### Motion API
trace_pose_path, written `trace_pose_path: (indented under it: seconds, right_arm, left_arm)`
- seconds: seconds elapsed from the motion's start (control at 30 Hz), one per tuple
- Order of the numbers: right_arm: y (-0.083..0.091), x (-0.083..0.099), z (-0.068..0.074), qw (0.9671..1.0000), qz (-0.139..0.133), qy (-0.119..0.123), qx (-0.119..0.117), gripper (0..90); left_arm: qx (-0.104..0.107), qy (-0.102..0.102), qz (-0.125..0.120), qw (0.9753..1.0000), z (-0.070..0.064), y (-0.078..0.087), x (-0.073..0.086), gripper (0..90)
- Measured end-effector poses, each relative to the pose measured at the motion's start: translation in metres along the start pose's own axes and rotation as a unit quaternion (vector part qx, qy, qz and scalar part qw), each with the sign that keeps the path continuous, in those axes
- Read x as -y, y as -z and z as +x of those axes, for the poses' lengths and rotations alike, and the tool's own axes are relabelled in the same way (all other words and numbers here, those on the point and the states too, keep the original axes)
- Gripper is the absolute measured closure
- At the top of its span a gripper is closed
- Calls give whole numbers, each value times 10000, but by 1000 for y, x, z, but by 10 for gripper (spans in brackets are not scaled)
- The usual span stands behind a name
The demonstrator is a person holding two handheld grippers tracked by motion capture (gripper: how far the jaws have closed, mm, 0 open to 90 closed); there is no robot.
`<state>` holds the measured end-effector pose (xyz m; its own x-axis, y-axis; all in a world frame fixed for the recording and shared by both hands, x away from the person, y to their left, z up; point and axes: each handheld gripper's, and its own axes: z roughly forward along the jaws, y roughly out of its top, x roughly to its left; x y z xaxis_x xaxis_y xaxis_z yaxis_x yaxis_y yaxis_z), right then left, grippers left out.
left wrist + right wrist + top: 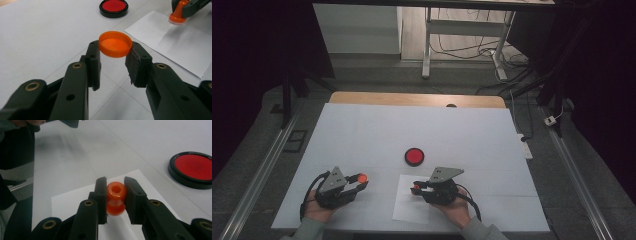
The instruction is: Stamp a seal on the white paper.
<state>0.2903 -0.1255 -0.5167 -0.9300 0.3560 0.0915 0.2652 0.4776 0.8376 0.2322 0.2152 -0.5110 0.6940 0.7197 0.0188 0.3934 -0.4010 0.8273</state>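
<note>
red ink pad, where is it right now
The red ink pad lies near the middle of the white table in the high view, just beyond the sheet of paper and apart from both claws.

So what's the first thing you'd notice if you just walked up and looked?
The bright orange pieces: the left gripper pinches a round orange cap by its edges, and the right gripper holds an orange stamp above the white paper at the near side of the table. Next comes the round red ink pad in its black case, lying open in the middle of the white table.
</note>
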Motion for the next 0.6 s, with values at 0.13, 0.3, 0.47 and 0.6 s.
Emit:
trace_pose_path:
  seconds: [0.13, 0.3, 0.47, 0.6]
  right_arm:
    - [-3, 1, 1, 10000, 83, 25, -12, 721]
    - [-6, 2, 2, 9998, 180, 54, 50, 721]
    - [-10, 3, 3, 9997, 242, 69, 71, 721]
    - [-12, 3, 3, 9995, 281, 90, 104, 721]
  left_arm:
    - [2, 11, -11, 10000, 0, 0, 0, 641]
    - [4, -1, -7, 10000, 0, 0, 0, 641]
    - [1, 4, -6, 10000, 0, 0, 0, 641]
    - [0, 4, -6, 10000, 0, 0, 0, 641]
